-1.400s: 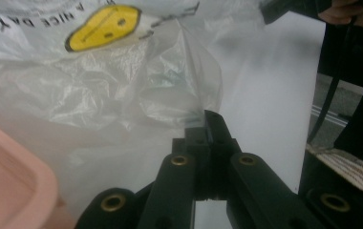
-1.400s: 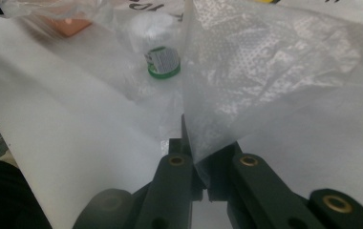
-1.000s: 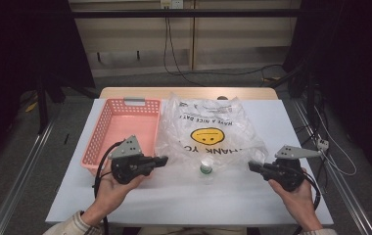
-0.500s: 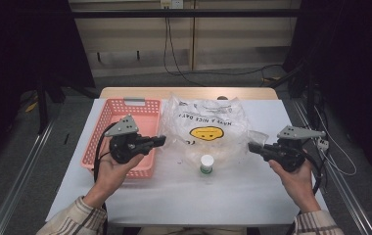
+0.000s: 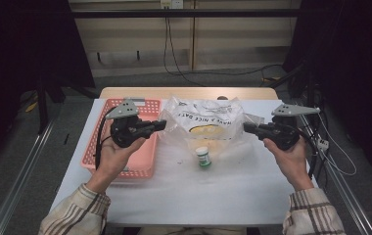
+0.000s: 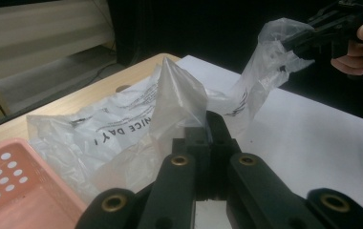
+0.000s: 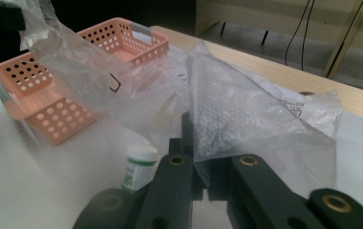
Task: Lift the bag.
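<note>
Where fingers pinch — plastic bag.

Three cameras: one fixed above you, one riding on each gripper.

The high view looks forward and down over your forearms, taking in the whole table to its far edge. Your left gripper view looks close along its jaws toward the table's right edge; your right gripper view looks toward the left edge. All three share the plastic bag and pink basket.
</note>
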The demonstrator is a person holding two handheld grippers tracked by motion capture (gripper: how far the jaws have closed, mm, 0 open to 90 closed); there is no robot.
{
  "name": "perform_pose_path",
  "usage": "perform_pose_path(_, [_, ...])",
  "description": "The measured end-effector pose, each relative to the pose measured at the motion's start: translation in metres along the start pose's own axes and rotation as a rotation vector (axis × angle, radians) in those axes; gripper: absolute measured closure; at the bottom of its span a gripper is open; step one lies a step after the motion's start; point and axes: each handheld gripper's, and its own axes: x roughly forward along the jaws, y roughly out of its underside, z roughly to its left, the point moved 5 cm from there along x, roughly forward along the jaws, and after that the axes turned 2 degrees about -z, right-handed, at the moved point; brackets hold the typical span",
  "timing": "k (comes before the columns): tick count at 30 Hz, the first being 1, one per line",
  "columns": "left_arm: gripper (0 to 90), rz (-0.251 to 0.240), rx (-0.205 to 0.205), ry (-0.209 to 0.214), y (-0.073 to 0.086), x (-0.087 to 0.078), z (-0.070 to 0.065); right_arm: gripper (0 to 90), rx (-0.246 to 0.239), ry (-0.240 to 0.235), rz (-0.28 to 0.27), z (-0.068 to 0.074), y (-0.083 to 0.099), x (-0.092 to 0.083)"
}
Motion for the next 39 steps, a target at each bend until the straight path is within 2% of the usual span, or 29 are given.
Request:
perform_pose_path(11, [90.0, -0.048, -0.001, -0.039, -0.027, -0.012, 0.012, 90.0, -0.005, 0.034, -0.05, -0.012, -0.032, -0.01])
perform_pose_path(21, [90.0, -0.127, 0.028, -0.031, -0.054, -0.023, 0.005, 90.0, -0.017, 0.053, -0.147, -0.015, -0.068, -0.027])
perform_pose_path(24, [90.0, -0.147, 0.022, -0.042, -0.062, -0.027, 0.006, 90.0, -0.022, 0.054, -0.166, -0.014, -0.078, -0.03])
perform_pose_path(34, [90.0, -0.199, 0.043, -0.076, -0.096, -0.044, 0.009, 90.0, -0.029, 0.071, -0.255, -0.016, -0.124, -0.043])
perform_pose_path(39, [90.0, -0.222, 0.041, -0.075, -0.109, -0.043, 0.006, 90.0, -0.047, 0.074, -0.297, -0.012, -0.146, -0.051])
